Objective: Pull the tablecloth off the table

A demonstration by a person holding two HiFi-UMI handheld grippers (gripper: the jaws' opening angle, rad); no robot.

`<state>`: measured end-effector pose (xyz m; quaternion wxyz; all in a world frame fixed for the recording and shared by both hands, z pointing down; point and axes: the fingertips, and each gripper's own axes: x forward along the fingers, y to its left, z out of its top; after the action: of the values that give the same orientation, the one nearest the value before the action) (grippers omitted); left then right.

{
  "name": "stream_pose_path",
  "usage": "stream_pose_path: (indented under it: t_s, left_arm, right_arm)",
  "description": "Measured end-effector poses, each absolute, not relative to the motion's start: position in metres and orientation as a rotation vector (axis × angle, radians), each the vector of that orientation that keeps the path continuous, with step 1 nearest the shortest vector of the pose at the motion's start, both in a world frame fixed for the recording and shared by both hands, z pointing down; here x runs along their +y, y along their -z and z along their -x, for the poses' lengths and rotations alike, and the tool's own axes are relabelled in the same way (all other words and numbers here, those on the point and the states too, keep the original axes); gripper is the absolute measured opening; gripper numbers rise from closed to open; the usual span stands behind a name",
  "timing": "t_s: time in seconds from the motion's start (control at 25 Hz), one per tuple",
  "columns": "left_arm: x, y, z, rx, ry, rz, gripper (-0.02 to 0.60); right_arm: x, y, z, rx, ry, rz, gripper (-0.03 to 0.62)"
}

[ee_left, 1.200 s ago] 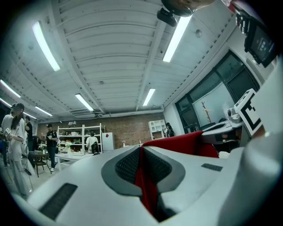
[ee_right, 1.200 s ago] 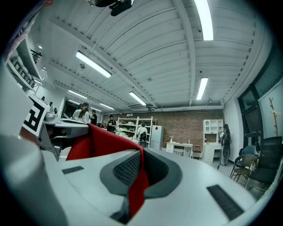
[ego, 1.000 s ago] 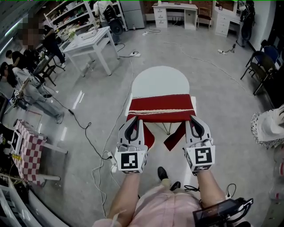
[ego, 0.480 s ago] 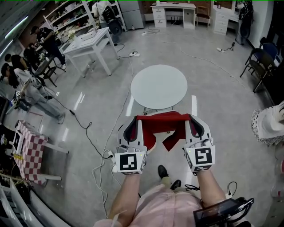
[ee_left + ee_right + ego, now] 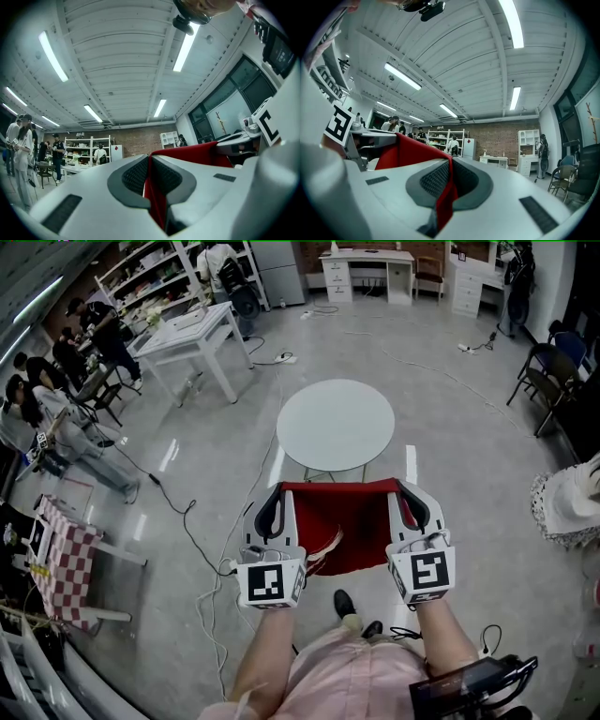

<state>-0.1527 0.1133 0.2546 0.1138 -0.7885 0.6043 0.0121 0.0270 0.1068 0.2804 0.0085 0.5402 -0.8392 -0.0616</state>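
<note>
a big workshop room with a grey polished floor (image 5: 197,446), shelving and white desks (image 5: 367,263) along the far wall, and people (image 5: 56,418) working over at my 10 o'clock. a white rectangular table (image 5: 187,329) stands at my 11 o'clock, dark chairs (image 5: 548,376) at 2 o'clock, and a power cable (image 5: 192,540) snakes over the floor at 9 o'clock.

the round white table (image 5: 336,423) is dead ahead at 12 o'clock and its top is bare: no fabric lies on it or touches its rim. the red tablecloth (image 5: 342,521) is in the air between me and the table, its top edge pulled into a fairly straight line from one gripper to the other, the rest hanging towards my feet at 6 o'clock.

my left gripper (image 5: 281,491) is clamped on the cloth's left end; in the left gripper view the red fabric is pinched in the seam between the dark pads (image 5: 136,176). my right gripper (image 5: 405,489) is clamped the same way on the right end, a red fold squeezed between its closed jaws.

as i judge it, the pull itself is done, since the cloth is clear of the table. all that could be left is to take the cloth away or put it down somewhere, and nothing in view tells me where.
</note>
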Motion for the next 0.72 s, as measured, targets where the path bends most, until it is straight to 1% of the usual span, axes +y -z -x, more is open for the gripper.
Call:
stream_pose_path:
  t_s: [0.56,0.72]
  left_arm:
    - [0.141,-0.223,0.154,1.75,-0.1,2.256,0.038]
    - [0.141,-0.222,0.153,1.75,-0.101,2.254,0.038]
  right_arm:
    - [0.127,-0.238,-0.026,-2.689,0.335,-1.66,0.025]
    - [0.127,-0.238,-0.026,-2.685,0.325,-1.659,0.025]
